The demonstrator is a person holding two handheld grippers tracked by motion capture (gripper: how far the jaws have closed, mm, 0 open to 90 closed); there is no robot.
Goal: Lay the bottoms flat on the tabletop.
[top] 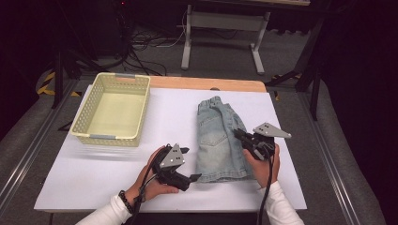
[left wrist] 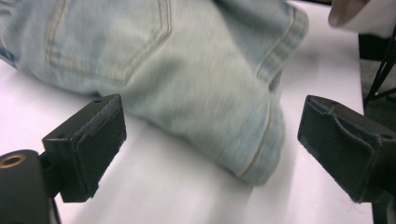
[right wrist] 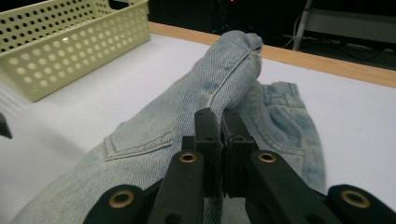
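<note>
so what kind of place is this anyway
Probably a lab or studio set up for recording: a white-covered table under a fixed camera, loose cables on the dark floor, and a metal frame stand behind.

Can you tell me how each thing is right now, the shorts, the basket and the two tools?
Denim shorts: lying on the table, one side lifted and folded over.
Basket: upright, empty.
Left tool: open, holding nothing, beside the shorts' hem.
Right tool: shut on a fold of the shorts.
</note>
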